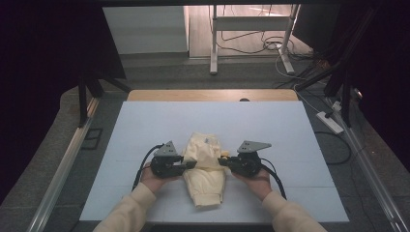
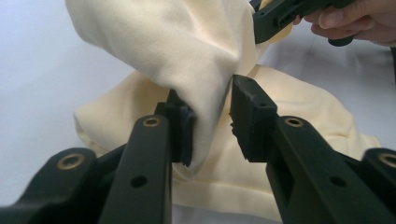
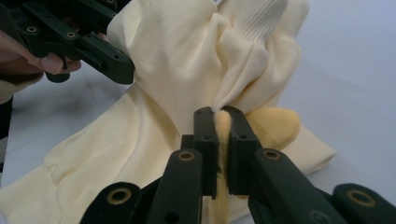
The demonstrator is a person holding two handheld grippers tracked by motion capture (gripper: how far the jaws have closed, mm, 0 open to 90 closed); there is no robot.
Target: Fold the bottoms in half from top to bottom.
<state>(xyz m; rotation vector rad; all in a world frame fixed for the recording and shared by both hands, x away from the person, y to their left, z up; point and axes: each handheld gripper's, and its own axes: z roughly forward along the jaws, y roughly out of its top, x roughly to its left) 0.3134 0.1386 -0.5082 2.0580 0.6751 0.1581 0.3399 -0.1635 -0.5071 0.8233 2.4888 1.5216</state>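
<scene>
On the white table [image 1: 145, 125], mid-front: cream garment [image 1: 205, 169]. My left gripper [image 1: 189, 165] straddles its left fold, jaws apart; my right gripper [image 1: 223, 161] clamps its right edge. Bare tabletop surrounds the garment.

- the cream garment [image 2: 196, 60] runs off the top edge in the left gripper view
- label [image 1: 207, 140] near its collar is way too tiny to read

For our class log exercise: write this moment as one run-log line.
left hand-held gripper: open around cream garment fold | right hand-held gripper: shut on garment | garment: on white table
</scene>
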